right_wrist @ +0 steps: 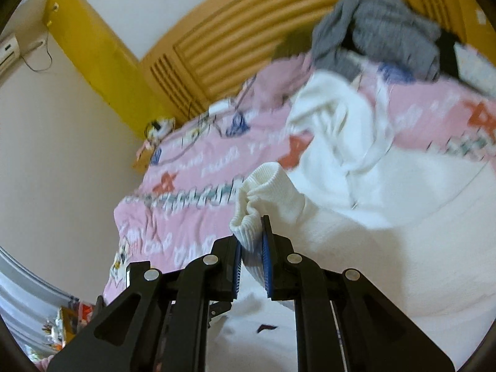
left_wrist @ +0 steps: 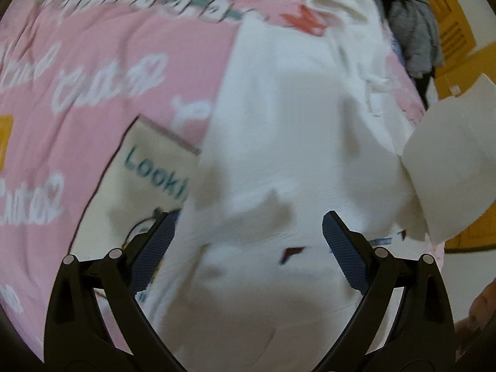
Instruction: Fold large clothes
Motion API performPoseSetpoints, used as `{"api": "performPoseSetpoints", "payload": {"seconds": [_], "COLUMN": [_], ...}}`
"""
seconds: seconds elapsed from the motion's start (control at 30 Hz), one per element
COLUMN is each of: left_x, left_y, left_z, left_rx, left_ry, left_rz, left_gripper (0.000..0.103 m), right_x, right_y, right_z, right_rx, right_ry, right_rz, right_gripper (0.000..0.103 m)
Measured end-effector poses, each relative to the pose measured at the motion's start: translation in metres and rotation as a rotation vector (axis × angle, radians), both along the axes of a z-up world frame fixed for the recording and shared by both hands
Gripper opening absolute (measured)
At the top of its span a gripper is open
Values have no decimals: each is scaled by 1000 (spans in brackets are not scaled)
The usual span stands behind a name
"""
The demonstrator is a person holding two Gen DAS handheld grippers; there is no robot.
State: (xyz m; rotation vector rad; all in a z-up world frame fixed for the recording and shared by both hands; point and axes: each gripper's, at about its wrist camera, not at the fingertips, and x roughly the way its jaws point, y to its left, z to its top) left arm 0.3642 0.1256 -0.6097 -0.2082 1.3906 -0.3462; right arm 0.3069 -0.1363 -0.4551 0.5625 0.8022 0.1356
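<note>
Starting at the left of the left wrist view, a pink bedspread (left_wrist: 117,71) with white lettering covers the bed, and a cream cloth printed with teal letters (left_wrist: 148,167) lies on it just beside the white garment (left_wrist: 288,142). That garment, a large white sweater or hoodie, is spread lengthwise over the middle of the bed, its hood end toward the headboard. The left gripper (left_wrist: 248,241) hangs over the garment's near part with its jaws wide apart and nothing between them. At the right edge of that view a ribbed sleeve end (left_wrist: 449,167) is lifted off the bed.

In the right wrist view, the right gripper (right_wrist: 252,251) is closed tight on the sleeve cuff (right_wrist: 257,195), the ribbed cloth pinched between its blue pads. Beyond it a grey garment (right_wrist: 378,31) sits heaped near the yellow headboard (right_wrist: 235,40).

The step in hand looks like folding the sleeve across the body. Next, the right gripper should likely lay the cuff flat over the chest and let go, while the open left one comes down to pin or smooth the cloth.
</note>
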Motion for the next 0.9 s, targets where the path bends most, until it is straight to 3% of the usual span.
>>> {"api": "performPoseSetpoints", "payload": {"seconds": [0.27,0.4,0.6,0.73,0.83,0.9], "left_x": [-40,-56,-73,-88,-93,-98], "left_y": [27,37,41,37,31,27], "left_z": [-36,-52,-46,-46,-48,-49], "left_rx": [-38,-31,-9,41,83,103], "left_ry": [89,120,65,29,14,4], "left_rz": [55,55,40,20,-4,-16], "left_gripper": [94,94,94,94,94,94], "right_x": [34,44,41,36,39,44], "right_y": [72,115,146,162,169,174], "right_z": [-58,-82,-118,-119,-117,-117], "right_rx": [-1,-102,-198,-218,-225,-214], "right_ry": [126,161,209,203,199,198], "right_rz": [138,217,264,310,343,356], "right_gripper": [12,12,13,15,31,31]}}
